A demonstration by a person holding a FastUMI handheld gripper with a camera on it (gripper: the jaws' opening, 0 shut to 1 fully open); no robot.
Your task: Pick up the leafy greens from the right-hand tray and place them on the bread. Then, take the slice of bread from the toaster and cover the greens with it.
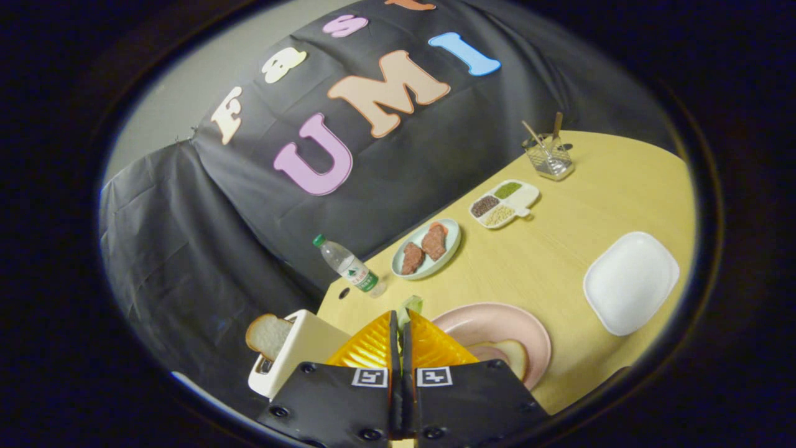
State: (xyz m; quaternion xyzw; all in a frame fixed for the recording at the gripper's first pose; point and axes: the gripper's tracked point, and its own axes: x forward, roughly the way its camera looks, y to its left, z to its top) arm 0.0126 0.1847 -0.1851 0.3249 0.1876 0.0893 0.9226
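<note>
Gripper view: tongs [401,323] clenched on leafy greens [411,305], poking forward past the tips.
Beyond, round pink plate [497,320] holds bread [513,358].

Green leafy scrap [411,305] mostly hidden behind closed gripper [401,323] fingers pinching it. Tan bread slice [507,356] on pink round plate [497,323] partly covered by gripper. White toaster [298,351] base cut off.

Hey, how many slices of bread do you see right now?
2. One bread slice sticks out of the toaster, beside the gripper, which is shut on the leafy greens. The other bread slice lies on the pink plate, partly hidden.
</note>
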